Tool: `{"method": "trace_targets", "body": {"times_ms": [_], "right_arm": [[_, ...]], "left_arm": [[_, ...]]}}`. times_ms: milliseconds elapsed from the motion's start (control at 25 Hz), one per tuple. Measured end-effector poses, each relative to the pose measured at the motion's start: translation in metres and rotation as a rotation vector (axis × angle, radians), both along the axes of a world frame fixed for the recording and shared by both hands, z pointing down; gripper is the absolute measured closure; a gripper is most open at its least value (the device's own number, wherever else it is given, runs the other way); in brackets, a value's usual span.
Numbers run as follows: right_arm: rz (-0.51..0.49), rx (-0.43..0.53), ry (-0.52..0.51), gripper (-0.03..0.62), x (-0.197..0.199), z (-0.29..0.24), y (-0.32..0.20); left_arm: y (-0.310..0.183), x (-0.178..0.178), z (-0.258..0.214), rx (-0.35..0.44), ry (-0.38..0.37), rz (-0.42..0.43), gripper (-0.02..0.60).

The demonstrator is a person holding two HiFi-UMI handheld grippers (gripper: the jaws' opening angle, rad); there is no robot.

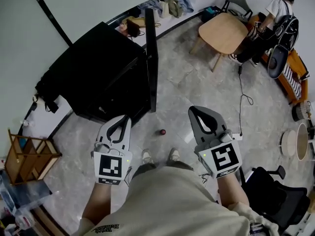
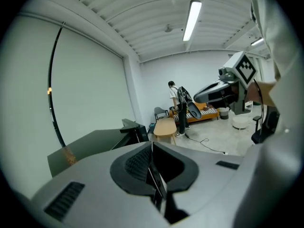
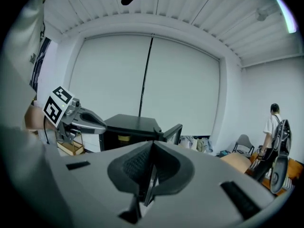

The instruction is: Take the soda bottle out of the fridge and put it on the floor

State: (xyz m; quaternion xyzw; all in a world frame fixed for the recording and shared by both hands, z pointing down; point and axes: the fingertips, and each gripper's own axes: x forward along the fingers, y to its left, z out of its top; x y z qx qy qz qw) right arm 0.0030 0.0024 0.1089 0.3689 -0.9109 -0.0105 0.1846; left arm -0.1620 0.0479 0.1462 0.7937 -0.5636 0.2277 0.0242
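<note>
Both grippers are out in front of my torso, side by side and well apart, at about the same height, forearms stretched forward. Both noses point toward the fridge (image 1: pixel 98 73), tilted a bit below level.

The left gripper (image 1: pixel 121 119) sits nearer the fridge, its tip close to the lower edge of the open fridge door (image 1: pixel 151 58). Its jaws are clenched together and nothing sits between the pads in the left gripper view. Its marker cube (image 1: pixel 110 166) faces up at the head camera.

The right gripper (image 1: pixel 201 111) is on the far side of the left one from the fridge. Its jaws are pressed together too and hold nothing. Its marker cube (image 1: pixel 225 157) is rolled slightly outward, away from the fridge.

The soda bottle (image 1: pixel 162 131) appears to be the small dark-red round item standing on the floor (image 1: pixel 197 87) just off the free edge of the fridge door, between the two gripper tips. It is too small to confirm. Neither gripper touches it.

My shoes (image 1: pixel 146 156) are on the floor below the grippers, on the door side of the fridge. A wooden table (image 1: pixel 222 32) stands well beyond the fridge door, with another person (image 1: pixel 278 9) past it. A wooden shelf (image 1: pixel 27 156) sits at the fridge's other side.
</note>
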Motion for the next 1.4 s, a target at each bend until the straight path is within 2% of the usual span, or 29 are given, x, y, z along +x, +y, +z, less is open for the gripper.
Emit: {"method": "trace_targets", "body": {"times_ms": [280, 440, 760, 1000, 1400], "right_arm": [[-0.015, 0.066, -0.067, 0.599, -0.004, -0.042, 0.006], [-0.040, 0.087, -0.093, 0.599, -0.012, -0.056, 0.005], [-0.040, 0.085, -0.132, 0.599, -0.004, -0.066, 0.001], [-0.075, 0.110, -0.169, 0.599, -0.006, -0.079, 0.000], [-0.080, 0.144, -0.133, 0.599, -0.005, -0.080, 0.002]], "left_arm": [[-0.001, -0.008, -0.061, 0.135, 0.029, -0.016, 0.568], [-0.004, -0.009, -0.081, 0.175, 0.056, -0.019, 0.568], [-0.011, -0.004, -0.084, 0.185, 0.043, -0.027, 0.568], [-0.011, -0.007, -0.087, 0.198, 0.046, -0.061, 0.568], [-0.007, -0.007, -0.083, 0.191, 0.030, -0.073, 0.568]]}}
